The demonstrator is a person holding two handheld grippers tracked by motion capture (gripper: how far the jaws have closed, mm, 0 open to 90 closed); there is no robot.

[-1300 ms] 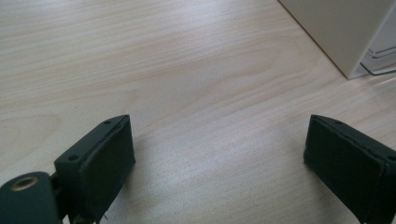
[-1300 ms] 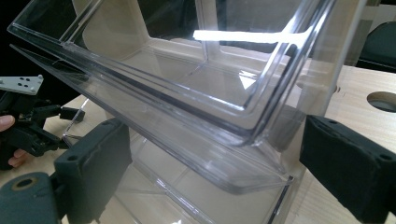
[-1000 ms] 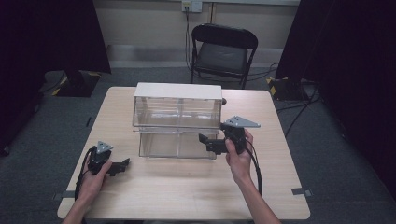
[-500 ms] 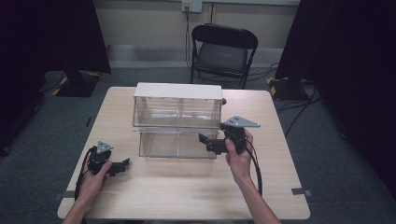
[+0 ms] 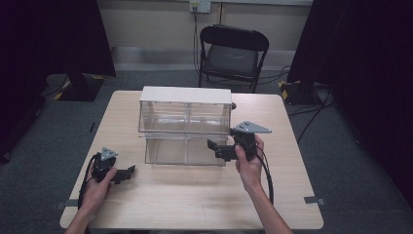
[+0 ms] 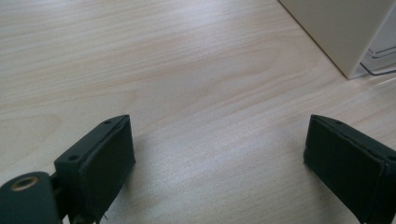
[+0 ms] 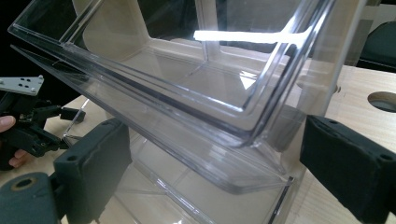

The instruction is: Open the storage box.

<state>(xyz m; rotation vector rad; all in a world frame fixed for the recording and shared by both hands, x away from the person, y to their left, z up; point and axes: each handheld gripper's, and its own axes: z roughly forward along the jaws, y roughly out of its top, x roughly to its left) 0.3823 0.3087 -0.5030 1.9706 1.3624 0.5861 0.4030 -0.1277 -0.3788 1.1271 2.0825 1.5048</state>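
A clear plastic drawer unit [image 5: 185, 124] with a white top stands mid-table; its lower drawer [image 5: 185, 150] is pulled out toward me. My right gripper [image 5: 216, 148] is held at the unit's right front corner, open. In the right gripper view its jaws stand wide on either side of the upper drawer's clear front corner [image 7: 252, 135], not touching it. My left gripper [image 5: 127, 173] rests low over the bare table at the front left, open. In the left gripper view nothing lies between the jaws, and the unit's white corner [image 6: 341, 32] shows at top right.
The light wooden table [image 5: 195, 204] has bare room in front of the unit. A round hole [image 7: 383, 100] is in the tabletop behind the unit. A black folding chair [image 5: 231, 53] stands beyond the far edge. Cables [image 5: 268, 180] trail from both grippers.
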